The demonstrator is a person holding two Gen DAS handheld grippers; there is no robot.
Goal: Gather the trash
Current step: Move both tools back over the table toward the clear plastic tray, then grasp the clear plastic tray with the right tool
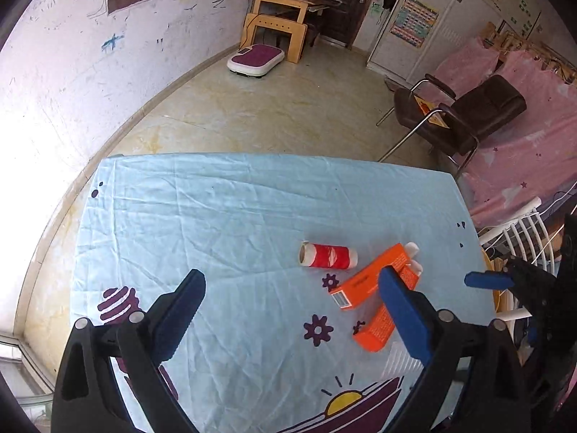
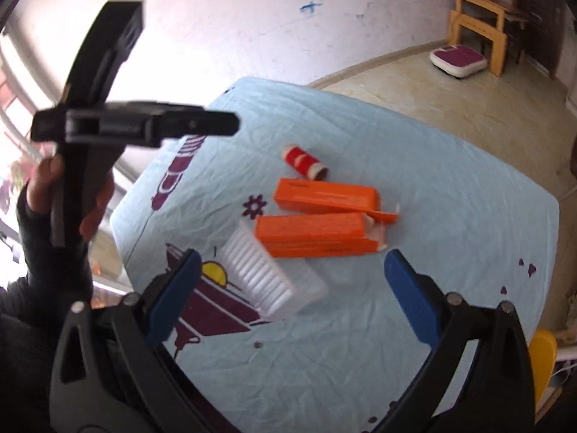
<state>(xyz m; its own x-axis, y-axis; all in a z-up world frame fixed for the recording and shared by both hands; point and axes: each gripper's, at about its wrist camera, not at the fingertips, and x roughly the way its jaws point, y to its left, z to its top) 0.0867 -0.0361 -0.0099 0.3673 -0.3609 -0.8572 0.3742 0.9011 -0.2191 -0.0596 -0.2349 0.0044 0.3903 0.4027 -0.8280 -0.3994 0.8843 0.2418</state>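
Note:
Two orange cartons lie side by side on the light blue tablecloth, also in the right wrist view. A red and white cardboard tube lies beside them, shown again in the right wrist view. A clear ribbed plastic cup lies on its side near the cartons. My left gripper is open and empty above the cloth. My right gripper is open and empty, with the cup lying between its fingers but apart from them; its blue finger also shows in the left wrist view.
The other hand-held gripper hangs at upper left in the right wrist view. A black chair and pink bedding stand beyond the table's right side. A white rack stands at the right edge. A scale sits on the floor.

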